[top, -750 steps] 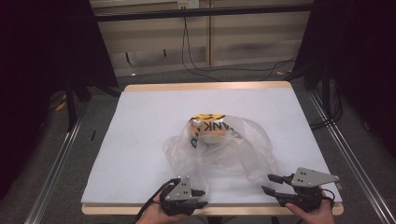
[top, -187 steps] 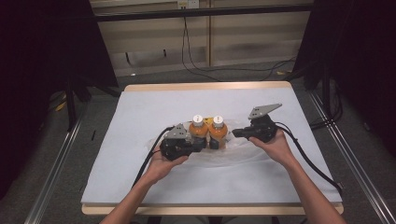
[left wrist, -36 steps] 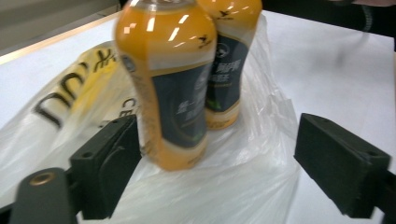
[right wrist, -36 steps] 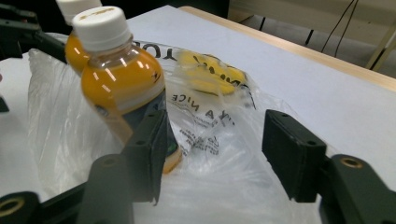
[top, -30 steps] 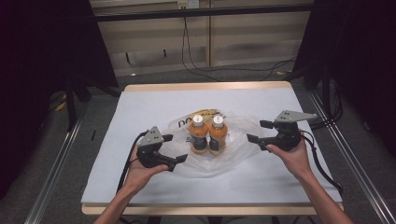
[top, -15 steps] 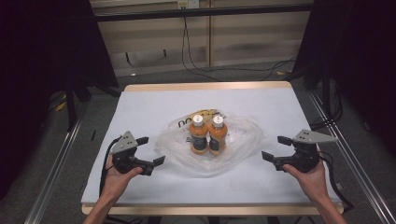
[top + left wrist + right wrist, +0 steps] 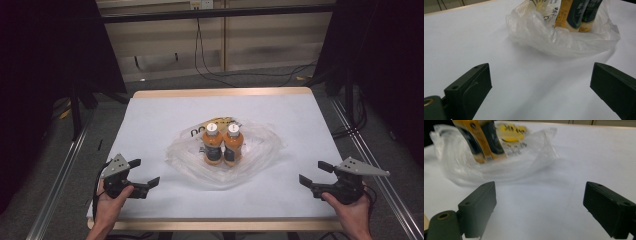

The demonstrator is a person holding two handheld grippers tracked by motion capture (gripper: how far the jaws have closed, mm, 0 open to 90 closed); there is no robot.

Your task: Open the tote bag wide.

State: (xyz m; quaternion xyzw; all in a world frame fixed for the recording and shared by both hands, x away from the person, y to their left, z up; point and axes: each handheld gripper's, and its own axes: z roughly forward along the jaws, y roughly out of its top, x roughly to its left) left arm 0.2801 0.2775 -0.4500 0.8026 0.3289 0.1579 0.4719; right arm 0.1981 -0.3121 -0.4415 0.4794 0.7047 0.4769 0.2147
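In the high view, two orange drink bottles (image 7: pixel 223 144) with white caps stand upright, touching side by side, at the centre of the frame. They stand inside one clear plastic bag (image 7: pixel 260 150) that lies crumpled and spread flat around their bases on the white tabletop (image 7: pixel 165 110). My left tongs (image 7: pixel 142 175) sit at the lower left of that frame and my right tongs (image 7: pixel 315 174) at the lower right. Both are well apart from the bag and near the tabletop's front edge.

The high view alone shows the white caps and the full count: two bottles, one bag, two tongs.

The left gripper view alone shows the dark label panels with a yellow strip on the bottle bodies (image 7: pixel 574 12), at the upper right of its frame, with the bag's wall (image 7: pixel 554 42) bunched in front of them. The right gripper view places the bottles (image 7: pixel 480 140) at its upper left, tilted in the frame, and shows yellow print on the bag (image 7: pixel 511 131) behind them.

Left tongs: jaws wide apart, nothing between them. Right tongs: jaws have just been opening and stand wide apart over bare tabletop.
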